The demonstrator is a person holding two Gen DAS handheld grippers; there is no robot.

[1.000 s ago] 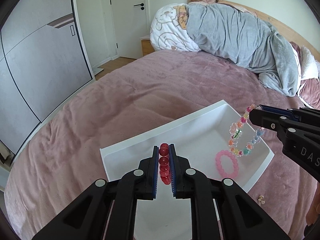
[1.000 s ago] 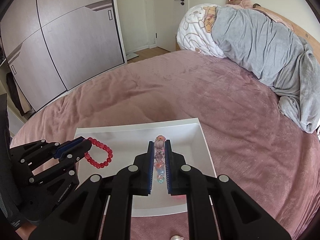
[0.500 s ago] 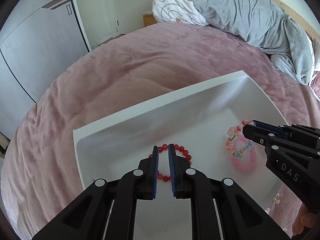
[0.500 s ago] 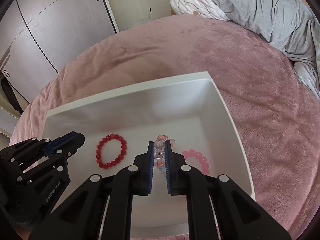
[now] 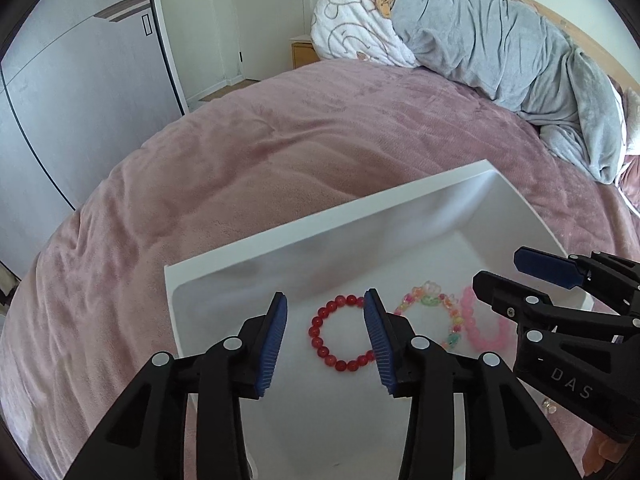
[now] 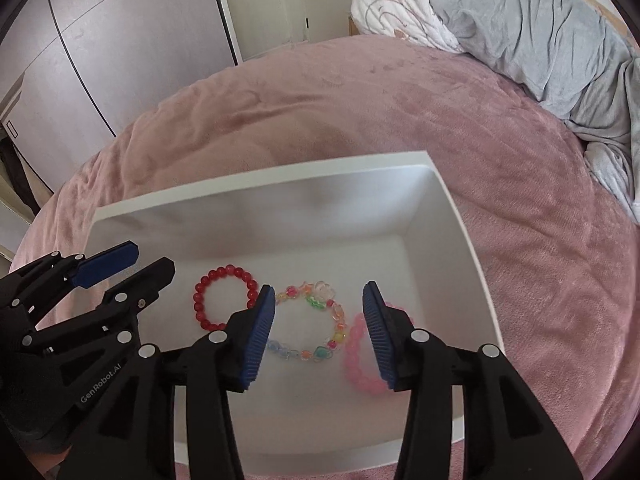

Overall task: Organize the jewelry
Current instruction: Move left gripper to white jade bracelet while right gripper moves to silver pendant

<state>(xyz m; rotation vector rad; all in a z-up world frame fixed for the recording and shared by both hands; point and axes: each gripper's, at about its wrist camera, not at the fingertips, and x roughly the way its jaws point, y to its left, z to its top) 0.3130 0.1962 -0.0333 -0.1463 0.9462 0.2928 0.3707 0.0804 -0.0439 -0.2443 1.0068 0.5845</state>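
Observation:
A white tray point(image 5: 320, 232) point(image 6: 460, 216) lies on the pink bedspread. Three bead bracelets lie flat inside it, side by side: a red one point(image 5: 320, 340) point(image 6: 200, 300), a multicoloured one point(image 5: 424, 300) point(image 6: 316, 300) and a pink one point(image 5: 484, 336) point(image 6: 356, 356). My left gripper point(image 5: 325, 312) point(image 6: 138, 264) is open and empty just above the red bracelet. My right gripper point(image 6: 319, 308) point(image 5: 508, 272) is open and empty above the multicoloured bracelet, with one finger over the pink one.
A small pale trinket point(image 5: 549, 406) lies on the bedspread beside the tray's near right side. A rumpled grey duvet point(image 5: 500, 48) and a white pillow point(image 5: 352, 28) lie at the head of the bed. Grey wardrobe doors point(image 6: 120, 40) stand to the left.
Both grippers have opened and let go. The red bracelet and the multicoloured bracelet, held above the tray a second ago, now lie flat in the tray next to the pink one.

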